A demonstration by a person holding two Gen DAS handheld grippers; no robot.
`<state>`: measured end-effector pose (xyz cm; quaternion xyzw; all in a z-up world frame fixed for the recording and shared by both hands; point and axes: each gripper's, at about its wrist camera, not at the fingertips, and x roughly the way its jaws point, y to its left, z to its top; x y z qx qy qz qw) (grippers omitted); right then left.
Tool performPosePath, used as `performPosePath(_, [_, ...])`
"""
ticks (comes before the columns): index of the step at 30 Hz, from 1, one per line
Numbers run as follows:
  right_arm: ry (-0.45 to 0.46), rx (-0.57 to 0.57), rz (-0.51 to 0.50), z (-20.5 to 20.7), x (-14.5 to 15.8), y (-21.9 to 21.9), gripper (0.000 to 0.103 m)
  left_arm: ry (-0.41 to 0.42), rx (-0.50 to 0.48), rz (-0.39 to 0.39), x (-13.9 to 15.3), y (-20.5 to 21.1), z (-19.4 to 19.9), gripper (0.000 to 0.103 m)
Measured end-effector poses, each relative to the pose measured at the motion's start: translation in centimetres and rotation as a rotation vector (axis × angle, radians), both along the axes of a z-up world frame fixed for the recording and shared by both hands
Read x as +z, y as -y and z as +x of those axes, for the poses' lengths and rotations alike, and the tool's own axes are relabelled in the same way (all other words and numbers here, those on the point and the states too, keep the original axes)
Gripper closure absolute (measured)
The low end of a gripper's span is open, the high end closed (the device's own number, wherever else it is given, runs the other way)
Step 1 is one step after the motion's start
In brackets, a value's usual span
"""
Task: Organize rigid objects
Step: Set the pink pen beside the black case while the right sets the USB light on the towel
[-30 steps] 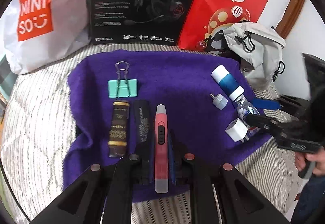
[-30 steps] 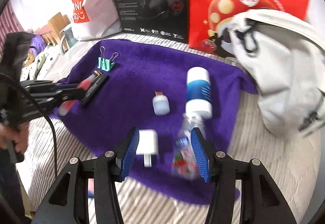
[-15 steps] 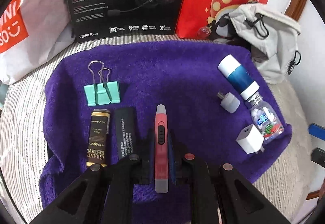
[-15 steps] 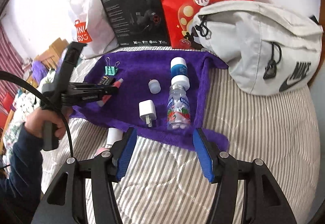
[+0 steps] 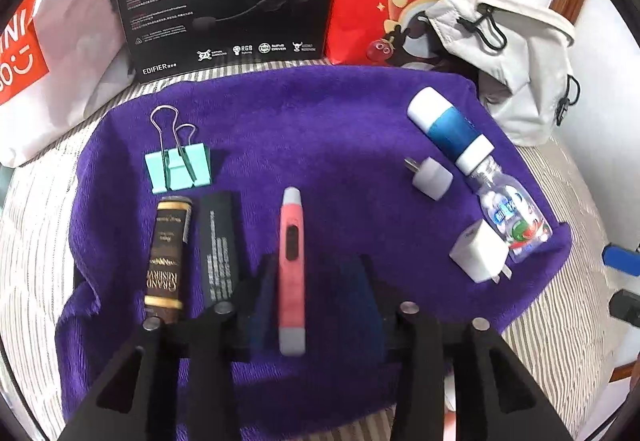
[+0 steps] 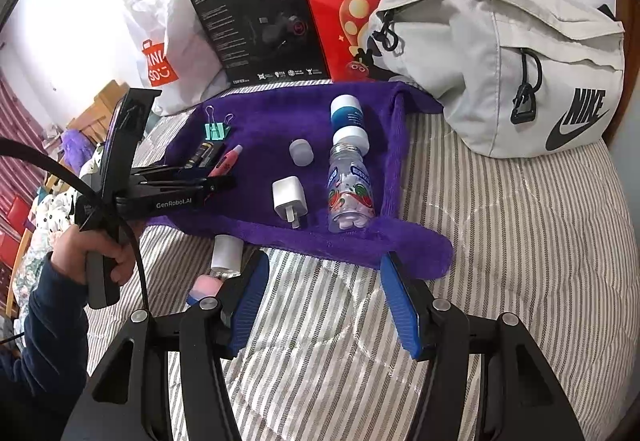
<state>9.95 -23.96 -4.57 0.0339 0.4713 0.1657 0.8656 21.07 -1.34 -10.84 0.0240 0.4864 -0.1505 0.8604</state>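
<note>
Left gripper [image 5: 310, 297]: jaws apart, and we see the red utility knife [image 5: 291, 265] lying between them on the purple towel [image 5: 320, 129]; motion blur hides whether either pad touches it. Right gripper [image 6: 322, 305]: jaws wide apart, empty, over the striped bedding [image 6: 500, 241] just off the towel's edge. Beside the knife we list, leftward: black flat box [image 5: 220, 245], dark "Grand Reserve" tube [image 5: 166, 257], green binder clip [image 5: 178, 169].
</note>
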Motion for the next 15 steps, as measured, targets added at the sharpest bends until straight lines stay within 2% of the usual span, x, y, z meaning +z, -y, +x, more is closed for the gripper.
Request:
performPosePath(3, [0.003,0.004,0.000,-0.4,0.2,0.1,0.045,-0.016,0.015,-0.013,0.3,-0.2,-0.5,0.065])
performPosePath(7, [0.011,0.003,-0.002,-1.0,0.5,0.2,0.045,0.011,0.024,-0.022,1.7,-0.6,-2.4,0.065])
performPosePath(11, [0.010,-0.011,0.000,-1.5,0.4,0.6,0.045,0.041,0.001,-0.014,3.2,-0.2,-5.1,0.065])
performPosePath(15, [0.013,-0.025,-0.013,-2.3,0.6,1.3,0.045,0.035,-0.041,-0.002,3.2,1.1,-8.2,0.065])
